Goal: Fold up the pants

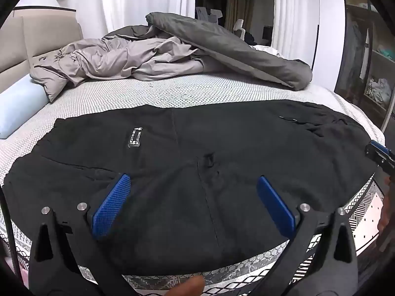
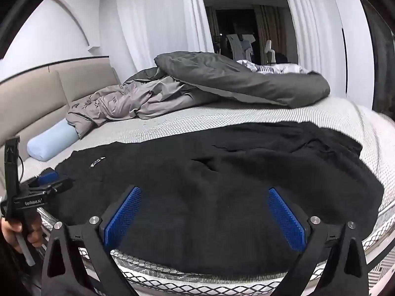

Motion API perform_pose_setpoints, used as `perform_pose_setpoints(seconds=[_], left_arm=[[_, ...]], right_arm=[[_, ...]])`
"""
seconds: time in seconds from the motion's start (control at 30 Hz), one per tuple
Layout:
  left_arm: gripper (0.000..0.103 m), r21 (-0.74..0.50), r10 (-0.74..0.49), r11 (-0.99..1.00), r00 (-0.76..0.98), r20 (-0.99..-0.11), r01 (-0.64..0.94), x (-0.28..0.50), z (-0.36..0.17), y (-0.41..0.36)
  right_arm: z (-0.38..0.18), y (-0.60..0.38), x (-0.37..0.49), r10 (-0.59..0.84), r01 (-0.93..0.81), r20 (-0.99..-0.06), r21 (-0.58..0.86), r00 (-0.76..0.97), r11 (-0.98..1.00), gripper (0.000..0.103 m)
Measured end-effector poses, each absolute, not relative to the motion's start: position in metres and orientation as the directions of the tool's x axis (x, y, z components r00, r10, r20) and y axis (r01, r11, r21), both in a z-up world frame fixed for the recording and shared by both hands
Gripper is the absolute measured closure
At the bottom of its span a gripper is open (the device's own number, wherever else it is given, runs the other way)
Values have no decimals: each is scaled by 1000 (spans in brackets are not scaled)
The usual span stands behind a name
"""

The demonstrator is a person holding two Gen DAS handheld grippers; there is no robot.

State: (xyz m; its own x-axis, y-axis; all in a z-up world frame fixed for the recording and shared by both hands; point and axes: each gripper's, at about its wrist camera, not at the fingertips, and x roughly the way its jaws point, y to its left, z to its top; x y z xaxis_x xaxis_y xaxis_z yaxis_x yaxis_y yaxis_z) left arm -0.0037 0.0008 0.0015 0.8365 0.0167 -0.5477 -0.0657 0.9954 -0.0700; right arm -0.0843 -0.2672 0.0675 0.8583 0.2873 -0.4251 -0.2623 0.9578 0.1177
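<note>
Black pants point(image 1: 187, 172) lie spread flat across the near part of the bed, a small white label point(image 1: 135, 137) on their left half. My left gripper point(image 1: 193, 185) hovers open over the pants near the bed's front edge, nothing between its blue pads. My right gripper point(image 2: 204, 194) is open too, above the right half of the pants point(image 2: 222, 185), where the cloth is rumpled toward the far right. In the right wrist view the left gripper point(image 2: 49, 180) shows at the left edge, a hand point(image 2: 12, 231) on its handle. In the left wrist view the right gripper's tip point(image 1: 379, 153) shows at the right edge.
A crumpled grey duvet point(image 1: 172, 56) is heaped at the back of the bed. A light blue bolster pillow point(image 1: 19, 106) lies at the left by the beige headboard point(image 1: 24, 44). The honeycomb-patterned mattress cover point(image 1: 153, 93) is bare between duvet and pants. Shelves point(image 1: 377, 74) stand at right.
</note>
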Motion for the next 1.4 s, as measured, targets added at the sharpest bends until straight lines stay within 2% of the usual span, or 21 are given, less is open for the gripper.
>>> perform_pose_setpoints(seconds=[0.13, 0.27, 0.73, 1.4], left_arm=[[1, -83, 0, 995, 821, -570, -58, -5, -1, -4], [1, -66, 7, 996, 822, -570, -53, -7, 1, -8], [1, -71, 3, 996, 824, -567, -52, -7, -3, -10], [1, -60, 13, 997, 826, -563, -56, -5, -5, -10]], right_arm=[[70, -259, -87, 246, -230, -406, 90, 880, 969, 0], [68, -262, -84, 269, -236, -400, 130, 876, 963, 0], [69, -263, -93, 261, -233, -381, 120, 887, 965, 0], [63, -245, -90, 196, -212, -404, 4, 893, 977, 0]])
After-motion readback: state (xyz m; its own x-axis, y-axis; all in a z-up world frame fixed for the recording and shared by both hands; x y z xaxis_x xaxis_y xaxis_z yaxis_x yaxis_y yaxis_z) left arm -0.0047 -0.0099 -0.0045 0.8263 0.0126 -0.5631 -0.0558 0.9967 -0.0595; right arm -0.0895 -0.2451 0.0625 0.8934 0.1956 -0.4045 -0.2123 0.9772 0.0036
